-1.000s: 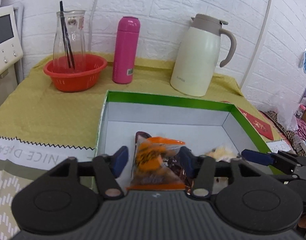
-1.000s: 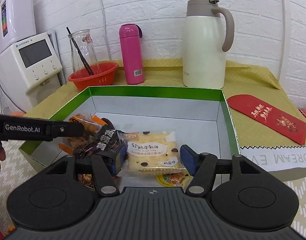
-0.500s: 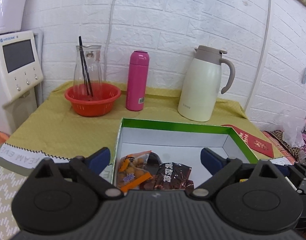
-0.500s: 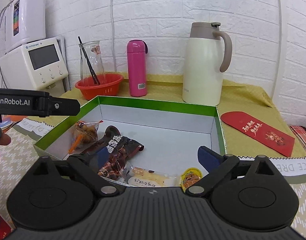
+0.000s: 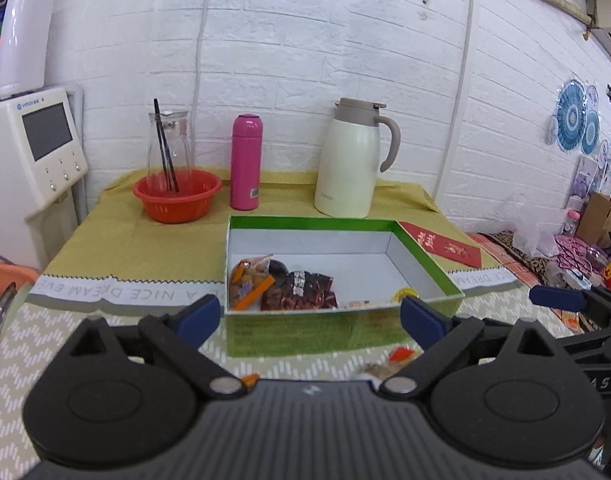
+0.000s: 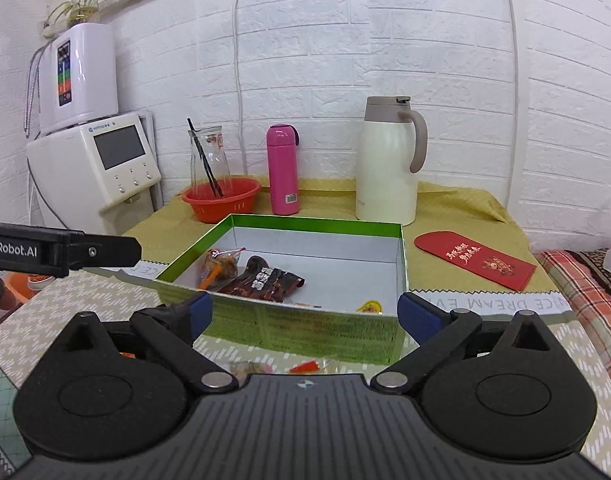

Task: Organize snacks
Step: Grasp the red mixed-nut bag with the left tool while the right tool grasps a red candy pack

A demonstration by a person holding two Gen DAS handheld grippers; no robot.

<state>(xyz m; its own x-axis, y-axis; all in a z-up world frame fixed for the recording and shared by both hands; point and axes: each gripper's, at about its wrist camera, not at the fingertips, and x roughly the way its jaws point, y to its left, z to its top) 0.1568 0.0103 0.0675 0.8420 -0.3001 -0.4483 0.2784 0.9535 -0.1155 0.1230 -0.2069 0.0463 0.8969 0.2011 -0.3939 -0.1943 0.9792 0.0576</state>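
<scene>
A green box (image 5: 425,268) (image 6: 317,320) with a white inside sits on the table. In it lie an orange snack packet (image 5: 247,280) (image 6: 219,266), a dark red snack packet (image 5: 301,292) (image 6: 265,280) and a small yellow snack (image 5: 405,292) (image 6: 369,306). My left gripper (image 5: 309,318) is open and empty, in front of the box's near wall. My right gripper (image 6: 305,310) is open and empty, also in front of the box. Small loose snacks (image 5: 389,360) (image 6: 305,366) lie on the table just before the box, partly hidden by the gripper bodies.
Behind the box stand an orange basket with a glass jug (image 5: 176,196), a pink bottle (image 5: 246,162) and a cream thermos jug (image 5: 351,160). A red envelope (image 6: 475,260) lies right of the box. A white appliance (image 6: 97,168) stands at the left.
Both grippers opened, let go of their snack packets into the box, and pulled back and up out of the box to its near side.
</scene>
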